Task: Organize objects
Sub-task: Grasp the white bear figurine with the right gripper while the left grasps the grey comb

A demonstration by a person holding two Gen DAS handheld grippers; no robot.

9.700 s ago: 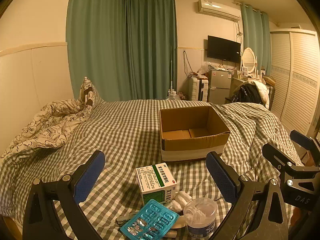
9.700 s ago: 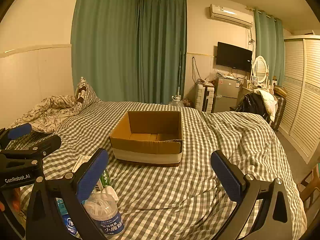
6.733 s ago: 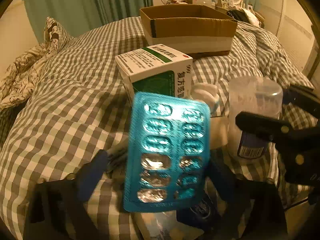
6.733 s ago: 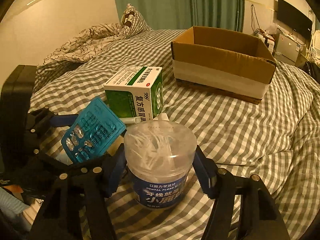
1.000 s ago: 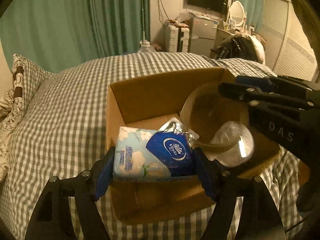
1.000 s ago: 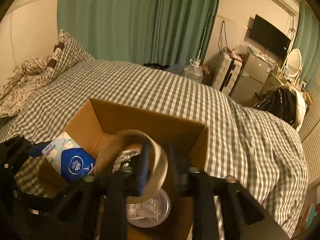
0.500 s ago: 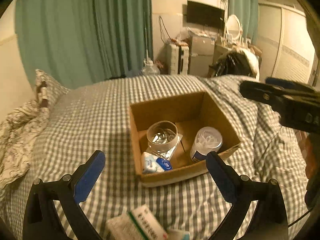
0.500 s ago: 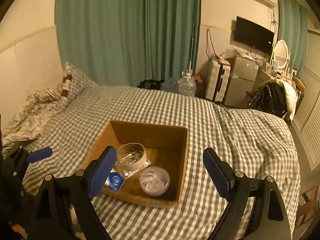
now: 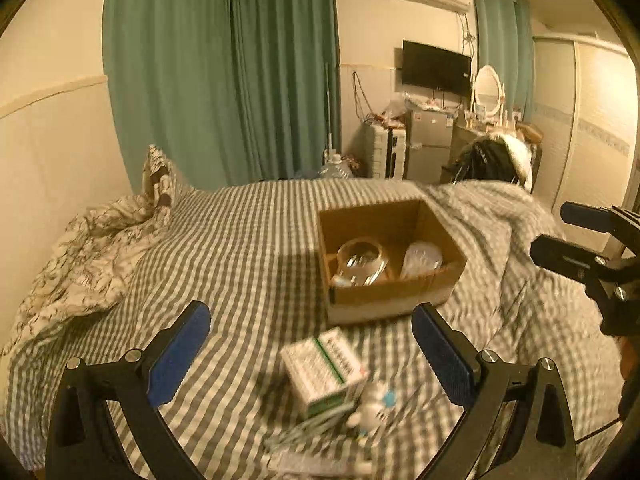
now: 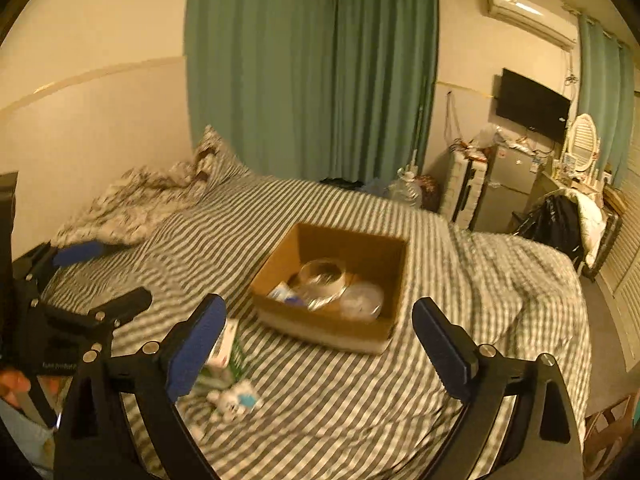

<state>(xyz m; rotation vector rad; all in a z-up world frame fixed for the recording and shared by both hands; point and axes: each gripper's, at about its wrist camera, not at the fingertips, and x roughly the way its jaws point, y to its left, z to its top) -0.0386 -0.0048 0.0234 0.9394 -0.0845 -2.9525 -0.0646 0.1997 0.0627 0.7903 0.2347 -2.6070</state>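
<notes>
A cardboard box (image 9: 436, 236) stands on the checked bed; it also shows in the right wrist view (image 10: 276, 264). Inside lie a tape roll (image 9: 360, 256), a floss jar (image 9: 422, 256) and a tissue pack (image 10: 282, 292). A green-and-white medicine box (image 9: 324, 372) and a small white item (image 9: 376, 400) lie on the cover in front of the box. My left gripper (image 9: 310, 356) is open and empty, above the medicine box. My right gripper (image 10: 316, 340) is open and empty, in front of the box. Both views are blurred.
A crumpled patterned quilt and pillow (image 9: 96, 248) lie at the bed's left. Green curtains (image 9: 240, 72) hang behind. A fridge (image 9: 428, 144), a TV (image 9: 436, 64) and a wardrobe (image 9: 592, 120) stand at the right.
Both grippers have pulled back and lower from the box. The medicine box and small items have come into closer view below the left gripper. Both stay open and empty.
</notes>
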